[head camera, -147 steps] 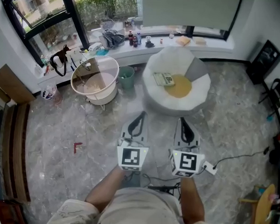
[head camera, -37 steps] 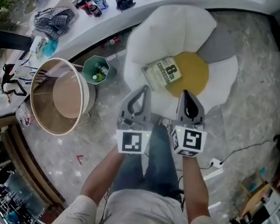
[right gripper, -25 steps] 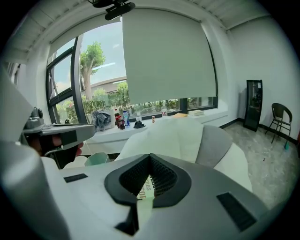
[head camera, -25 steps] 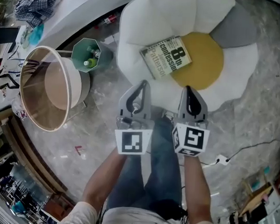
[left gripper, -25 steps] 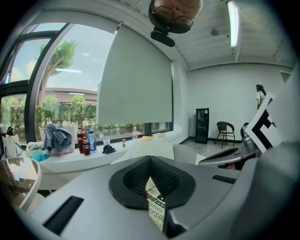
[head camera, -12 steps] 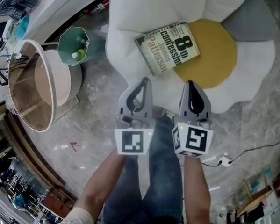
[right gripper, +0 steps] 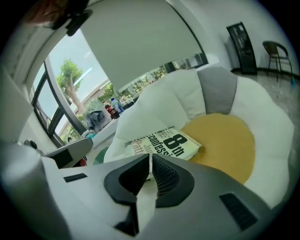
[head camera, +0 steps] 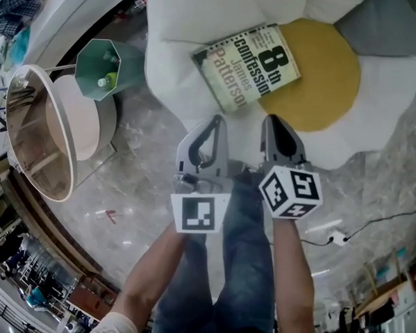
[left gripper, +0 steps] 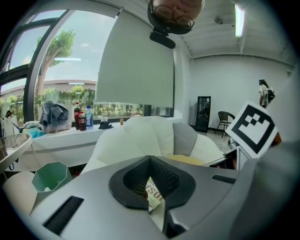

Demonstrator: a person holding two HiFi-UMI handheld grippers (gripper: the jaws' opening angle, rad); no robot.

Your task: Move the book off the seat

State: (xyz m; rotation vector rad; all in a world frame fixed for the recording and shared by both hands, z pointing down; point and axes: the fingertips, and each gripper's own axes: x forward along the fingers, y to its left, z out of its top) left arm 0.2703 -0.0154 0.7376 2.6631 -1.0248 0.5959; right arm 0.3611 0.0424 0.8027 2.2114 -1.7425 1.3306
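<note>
A pale green paperback [head camera: 246, 65] lies flat on the white petal-shaped seat [head camera: 180, 28], half over its yellow centre cushion [head camera: 317, 77]. Both grippers hover side by side just short of the seat's near edge, a little below the book in the head view. My left gripper [head camera: 211, 125] is shut and holds nothing; a strip of the book [left gripper: 153, 197] shows through the hollow of its jaws. The right gripper [head camera: 273, 125] is also shut and empty, rolled slightly to one side. In the right gripper view the book [right gripper: 164, 143] lies straight ahead past the jaws, beside the cushion [right gripper: 225, 140].
A green bin [head camera: 105, 70] and a round glass-topped side table [head camera: 43, 129] stand left of the seat. A white cable with a plug [head camera: 333, 238] lies on the marble floor at right. A window ledge with bottles [left gripper: 82, 117] runs behind the seat.
The view has closed in on the seat and the book looms larger. The right gripper has rolled, so its marker cube now sits tilted. Both grippers stay shut.
</note>
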